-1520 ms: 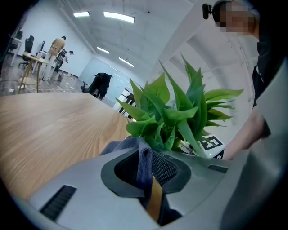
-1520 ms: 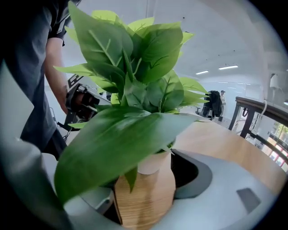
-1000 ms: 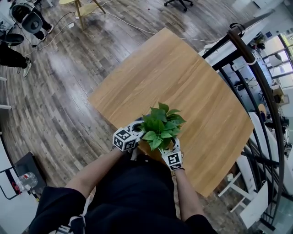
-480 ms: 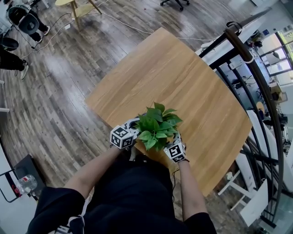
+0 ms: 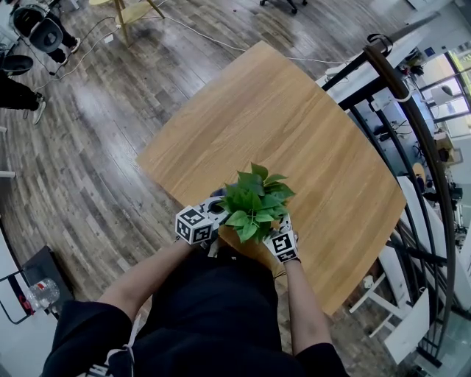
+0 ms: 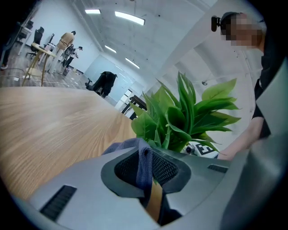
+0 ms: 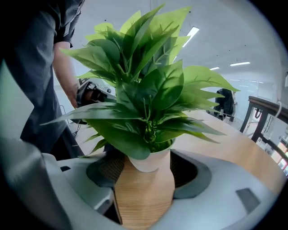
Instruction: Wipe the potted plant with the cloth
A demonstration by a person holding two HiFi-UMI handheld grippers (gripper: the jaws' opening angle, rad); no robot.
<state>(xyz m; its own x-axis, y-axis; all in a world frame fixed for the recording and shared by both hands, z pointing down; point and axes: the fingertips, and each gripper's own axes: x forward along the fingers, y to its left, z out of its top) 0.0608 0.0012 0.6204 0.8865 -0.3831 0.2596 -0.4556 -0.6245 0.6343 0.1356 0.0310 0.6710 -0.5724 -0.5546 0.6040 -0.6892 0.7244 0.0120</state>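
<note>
A leafy green potted plant (image 5: 254, 200) stands close to the near edge of the wooden table (image 5: 294, 125). In the right gripper view its white pot (image 7: 150, 161) sits between my right gripper's (image 7: 146, 174) pads, which press on both its sides. The leaves (image 7: 144, 90) rise above the jaws. My left gripper (image 6: 150, 176) is shut on a blue-grey cloth (image 6: 144, 164), pinched between its pads, just left of the plant (image 6: 184, 117). In the head view the left gripper (image 5: 215, 213) and the right gripper (image 5: 271, 228) flank the plant, and the foliage hides the pot.
A dark metal railing (image 5: 412, 110) runs along the table's right side. The table's near edge (image 5: 243, 247) lies right at my body. A wooden stool (image 5: 132, 13) and a person's legs (image 5: 18, 92) are far off at the top left on the plank floor.
</note>
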